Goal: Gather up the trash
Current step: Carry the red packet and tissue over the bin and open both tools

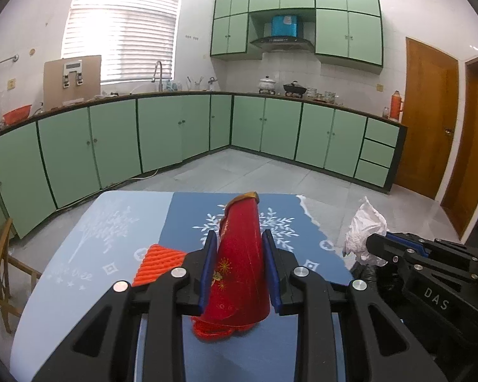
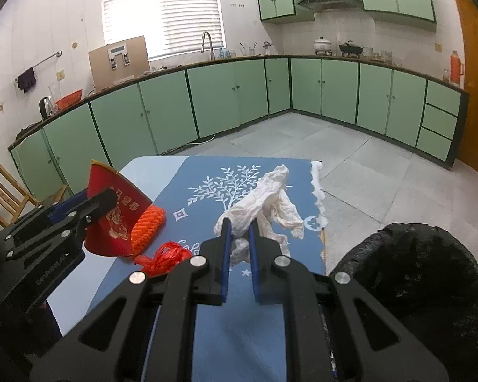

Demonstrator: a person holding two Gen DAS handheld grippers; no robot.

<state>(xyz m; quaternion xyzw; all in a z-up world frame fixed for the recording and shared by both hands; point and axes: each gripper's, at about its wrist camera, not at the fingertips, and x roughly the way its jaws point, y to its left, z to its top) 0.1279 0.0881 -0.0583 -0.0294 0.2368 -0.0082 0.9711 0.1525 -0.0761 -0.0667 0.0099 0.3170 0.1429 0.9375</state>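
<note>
Both pieces of trash are judged to be lifted clear of the surface (image 2: 207,334), so the step in hand is carriage to the black-lined round bin (image 2: 430,273), seen at the lower right of the right wrist view, just beside the edge of the blue cloth. The crumpled white paper tissue (image 2: 271,197) should be brought over the bin mouth first, since it is the nearer; its loose tail hangs free and could snag the rim, so enough height is advised before release. The red paper packet with gold print (image 1: 239,254) should be kept upright and its grip unchanged until it is above the opening.

The left gripper (image 1: 239,270) is closed partway, its blue pads clamped on the two sides of the red packet, which stands tall between them. The right gripper (image 2: 239,254) is pinched nearly together on a fold of the white tissue, most of which bulges out beyond the fingertips.

An orange ribbed foam sleeve (image 2: 148,226) and a tangle of red plastic string (image 2: 164,256) lie on the cloth, not yet collected.
</note>
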